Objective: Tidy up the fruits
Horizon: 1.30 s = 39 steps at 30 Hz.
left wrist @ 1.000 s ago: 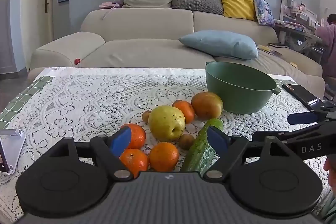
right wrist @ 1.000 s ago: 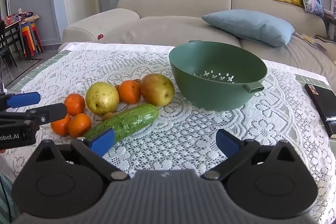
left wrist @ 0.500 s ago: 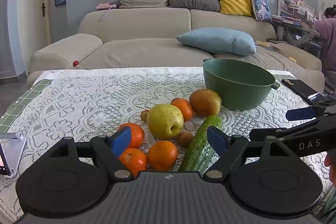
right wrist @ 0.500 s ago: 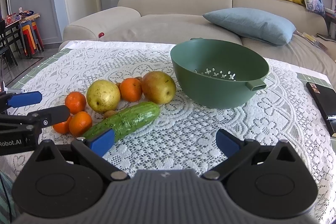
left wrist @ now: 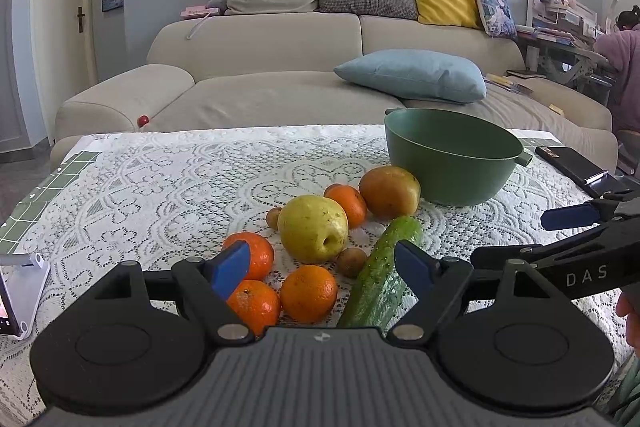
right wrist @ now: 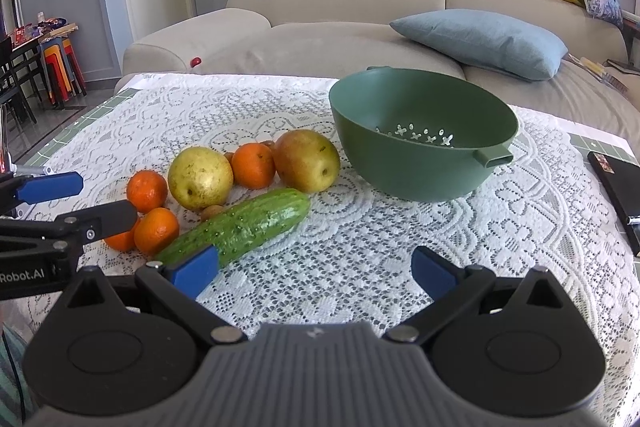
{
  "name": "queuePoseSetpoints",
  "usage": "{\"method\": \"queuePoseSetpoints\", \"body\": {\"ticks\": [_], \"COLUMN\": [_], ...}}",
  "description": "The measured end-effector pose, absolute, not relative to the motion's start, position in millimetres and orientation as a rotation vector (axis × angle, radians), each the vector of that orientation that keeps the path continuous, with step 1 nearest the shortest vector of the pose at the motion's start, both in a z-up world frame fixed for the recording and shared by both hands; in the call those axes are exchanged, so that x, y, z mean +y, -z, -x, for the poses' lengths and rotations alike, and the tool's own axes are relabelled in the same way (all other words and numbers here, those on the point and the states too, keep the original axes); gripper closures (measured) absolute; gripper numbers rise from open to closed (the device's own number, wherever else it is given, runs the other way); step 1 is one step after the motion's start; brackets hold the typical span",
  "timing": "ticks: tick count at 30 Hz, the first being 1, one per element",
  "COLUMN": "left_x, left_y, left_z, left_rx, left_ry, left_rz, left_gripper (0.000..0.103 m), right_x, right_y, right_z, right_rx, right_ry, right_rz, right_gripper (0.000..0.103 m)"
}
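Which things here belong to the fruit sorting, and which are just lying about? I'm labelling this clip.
Belongs:
green colander, empty
yellow pear
brown pear
four oranges
small brown fruits
cucumber, in the pile though no fruit

Lying about:
black case
white device
lace tablecloth

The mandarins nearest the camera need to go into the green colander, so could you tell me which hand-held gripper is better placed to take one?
Left. The left hand-held gripper is open with the mandarins between its fingers; the right hand-held gripper faces bare lace beside the cucumber.
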<state>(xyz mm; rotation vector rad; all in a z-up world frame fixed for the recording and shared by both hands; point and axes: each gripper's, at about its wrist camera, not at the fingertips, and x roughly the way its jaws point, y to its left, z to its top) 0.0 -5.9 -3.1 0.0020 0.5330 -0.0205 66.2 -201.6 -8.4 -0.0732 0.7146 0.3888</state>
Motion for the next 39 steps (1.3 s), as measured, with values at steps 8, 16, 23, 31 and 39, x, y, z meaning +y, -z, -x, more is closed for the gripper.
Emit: {"method": "queuePoseSetpoints", "body": {"ticks": [8, 16, 23, 31, 39], "left_x": [-6.6, -7.4, -7.4, -7.4, -7.5], "left_y": [3.9, 3.7, 3.8, 3.8, 3.8], "left_z": [0.7, 0.8, 0.8, 0.8, 0.9], "left_rx": [0.536, 0.538, 0.538, 0.538, 0.538], "left_ry": [0.027, 0.025, 0.025, 0.025, 0.026], "left_rz": [-0.008, -0.01, -0.01, -0.01, -0.01], "left_gripper": [0.007, 0.007, 0.007, 0.007, 0.007], "right_x": [-201.7, -201.6, -201.4, -201.2, -200.7], "right_y": [9.8, 11.1, 12.0, 13.1, 13.6], "right_z": [-68.2, -69.2, -69.8, -70.3, -70.3], "right_rx": [0.729, 0.74, 0.746, 0.754, 0.755], "right_ry": [-0.388, -0.39, -0.388, -0.391, -0.391], "right_rz": [0.063, 0.053, 0.05, 0.05, 0.051], "right_gripper": [0.004, 0.004, 0.004, 0.004, 0.004]}}
